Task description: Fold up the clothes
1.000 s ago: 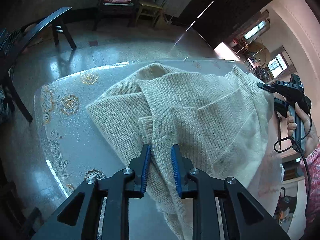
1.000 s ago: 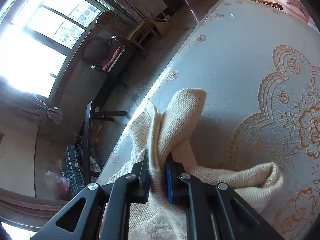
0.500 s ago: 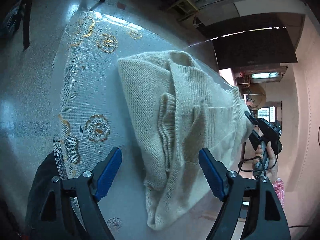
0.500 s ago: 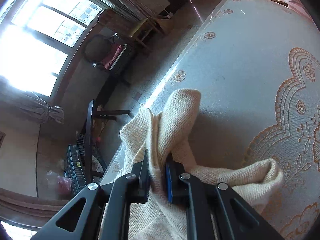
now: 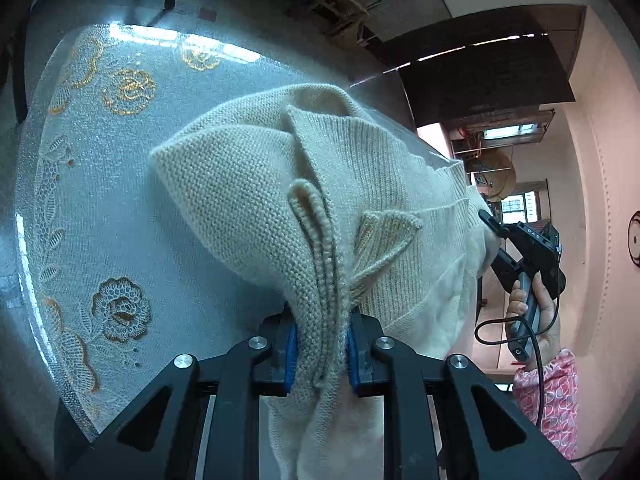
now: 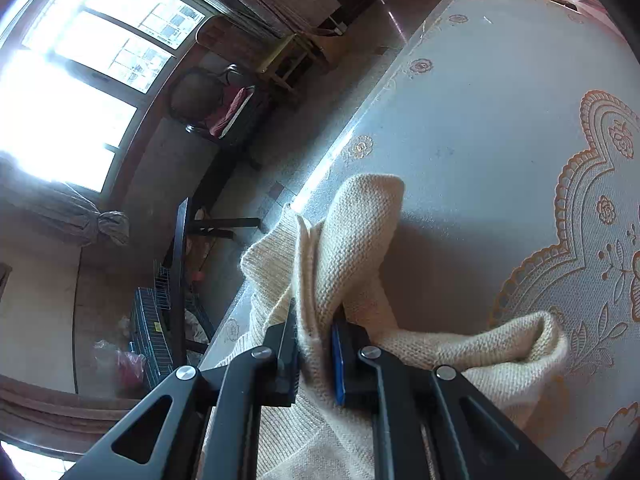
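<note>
A cream knitted sweater [image 5: 256, 200] is spread in a bunch on the desk [image 5: 100, 208], straight ahead of the left tool [image 5: 320, 350]. The jaws of this tool are closing, and a thick fold of the sweater with its ribbed edge is already pressed between the blue pads [image 5: 291, 354]. In the right wrist view the right tool [image 6: 314, 354] is clamped together on another fold of the sweater [image 6: 352, 240], which rises just beyond its tips. The desk [image 6: 480, 128] is covered with a lace-pattern cloth under a clear sheet. To the right of the left tool, the other tool body [image 5: 534, 248] is held by a hand [image 5: 532, 312]; small white letters are seen on it, perhaps "DAS", but they cannot be read surely.
</note>
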Motion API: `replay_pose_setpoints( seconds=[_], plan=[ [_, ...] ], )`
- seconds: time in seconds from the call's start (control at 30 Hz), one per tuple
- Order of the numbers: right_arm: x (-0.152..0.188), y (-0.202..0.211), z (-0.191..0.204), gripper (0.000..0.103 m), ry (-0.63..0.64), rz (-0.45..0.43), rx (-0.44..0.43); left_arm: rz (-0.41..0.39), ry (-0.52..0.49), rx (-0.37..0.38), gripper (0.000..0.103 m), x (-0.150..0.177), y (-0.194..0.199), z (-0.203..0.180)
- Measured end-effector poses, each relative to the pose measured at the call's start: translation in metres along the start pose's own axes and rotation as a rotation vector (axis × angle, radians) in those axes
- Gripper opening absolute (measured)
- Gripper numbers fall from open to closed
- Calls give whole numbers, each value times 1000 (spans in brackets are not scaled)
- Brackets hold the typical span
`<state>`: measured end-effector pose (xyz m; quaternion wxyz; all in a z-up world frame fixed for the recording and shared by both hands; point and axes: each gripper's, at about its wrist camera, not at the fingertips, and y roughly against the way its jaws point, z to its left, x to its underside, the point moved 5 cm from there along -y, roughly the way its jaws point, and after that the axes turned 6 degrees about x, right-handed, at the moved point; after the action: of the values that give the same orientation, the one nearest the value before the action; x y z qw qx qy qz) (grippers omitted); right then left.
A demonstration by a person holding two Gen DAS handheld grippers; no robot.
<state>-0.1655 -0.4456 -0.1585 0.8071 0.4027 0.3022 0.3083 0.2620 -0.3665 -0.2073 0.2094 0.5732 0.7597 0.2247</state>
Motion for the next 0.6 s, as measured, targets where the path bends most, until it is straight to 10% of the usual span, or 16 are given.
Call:
replay_pose_setpoints(
  seconds=[0.2,0.4,0.6],
  plan=[
    [-8,-6,5,11,-6,-16,-14,-128,-61,-13,20,-27,38,-6],
    [-12,-23,18,11,3,-8,-11,-85,-22,-71,21,-15,35,14],
    [-13,-29,7,17,-47,-19,19,-64,-99,-160,43,-6,37,4]
  ],
)
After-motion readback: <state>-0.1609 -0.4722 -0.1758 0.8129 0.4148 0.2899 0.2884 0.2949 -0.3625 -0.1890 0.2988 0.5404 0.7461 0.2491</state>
